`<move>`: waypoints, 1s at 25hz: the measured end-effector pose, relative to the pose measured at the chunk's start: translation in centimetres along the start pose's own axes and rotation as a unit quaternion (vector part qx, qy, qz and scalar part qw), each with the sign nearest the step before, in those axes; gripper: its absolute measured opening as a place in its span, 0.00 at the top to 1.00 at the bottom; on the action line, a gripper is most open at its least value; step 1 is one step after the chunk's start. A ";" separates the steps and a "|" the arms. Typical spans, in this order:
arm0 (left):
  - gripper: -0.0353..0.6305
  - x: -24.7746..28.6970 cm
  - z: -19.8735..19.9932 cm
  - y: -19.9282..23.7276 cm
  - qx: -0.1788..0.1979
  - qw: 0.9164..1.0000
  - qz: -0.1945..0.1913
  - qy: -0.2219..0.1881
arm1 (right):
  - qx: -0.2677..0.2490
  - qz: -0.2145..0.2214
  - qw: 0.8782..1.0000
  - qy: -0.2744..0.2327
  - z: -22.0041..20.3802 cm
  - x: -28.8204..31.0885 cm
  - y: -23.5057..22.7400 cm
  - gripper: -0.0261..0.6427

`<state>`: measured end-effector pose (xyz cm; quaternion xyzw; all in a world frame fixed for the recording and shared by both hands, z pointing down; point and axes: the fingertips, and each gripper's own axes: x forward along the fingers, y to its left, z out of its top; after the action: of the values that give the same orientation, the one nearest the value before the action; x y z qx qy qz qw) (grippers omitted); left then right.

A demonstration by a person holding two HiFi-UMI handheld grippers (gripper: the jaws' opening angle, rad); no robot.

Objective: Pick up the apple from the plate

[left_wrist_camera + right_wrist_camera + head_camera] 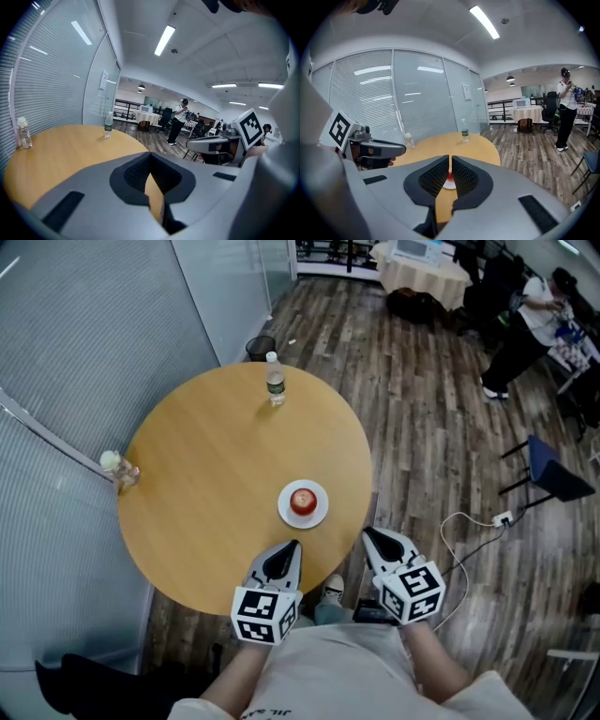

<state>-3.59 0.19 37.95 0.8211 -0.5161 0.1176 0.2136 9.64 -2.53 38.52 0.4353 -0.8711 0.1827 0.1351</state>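
Both pairs of fingers clenched, empty. Apple [303, 501] on plate [286, 513], near-right part of desk [206, 474]: just far of my left gripper [293, 545], far-left of my right gripper [367, 532]. Left looks nearer; right aims at it.

The round table top of pale wood-look board [216, 474] is smooth, with a soft satin sheen. The small white round plate [287, 510] looks glazed and glossy; the red apple [303, 501] has shiny skin. The clear water bottle [275, 381] is see-through plastic. The floor of dark planks [422, 427] shows wood grain (real timber or laminate, I cannot tell). The left gripper [293, 546] and the right gripper [367, 533] have matt grey plastic shells, their black pads [433, 178] finely ribbed
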 end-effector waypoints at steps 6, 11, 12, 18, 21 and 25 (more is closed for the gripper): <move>0.94 1.4 0.7 1.0 0.007 1.000 0.019 0.010 | 0.010 0.013 1.000 0.013 0.4 2.2 -1.5 0.90; 0.94 2.6 1.1 2.1 0.007 1.000 0.013 0.024 | 0.020 0.000 1.000 0.010 1.2 3.7 -2.0 0.90; 0.94 2.8 1.1 2.2 0.007 1.000 0.011 0.027 | 0.020 -0.002 1.000 0.010 1.3 3.8 -2.1 0.90; 0.94 4.2 1.0 3.3 0.012 0.999 -0.006 0.036 | 0.032 -0.017 0.999 0.020 0.7 4.6 -3.0 0.90; 0.94 4.9 0.6 3.9 0.015 0.999 -0.010 0.044 | 0.038 -0.025 0.999 0.025 0.2 5.2 -3.4 0.90; 0.94 5.7 0.1 4.5 0.020 0.998 -0.015 0.053 | 0.044 -0.027 0.998 0.036 -0.7 5.7 -3.2 0.90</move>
<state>-5.11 -6.08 41.24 0.8254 -0.4893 0.1683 0.2256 8.96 -8.09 42.09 0.4576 -0.8446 0.2326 0.1522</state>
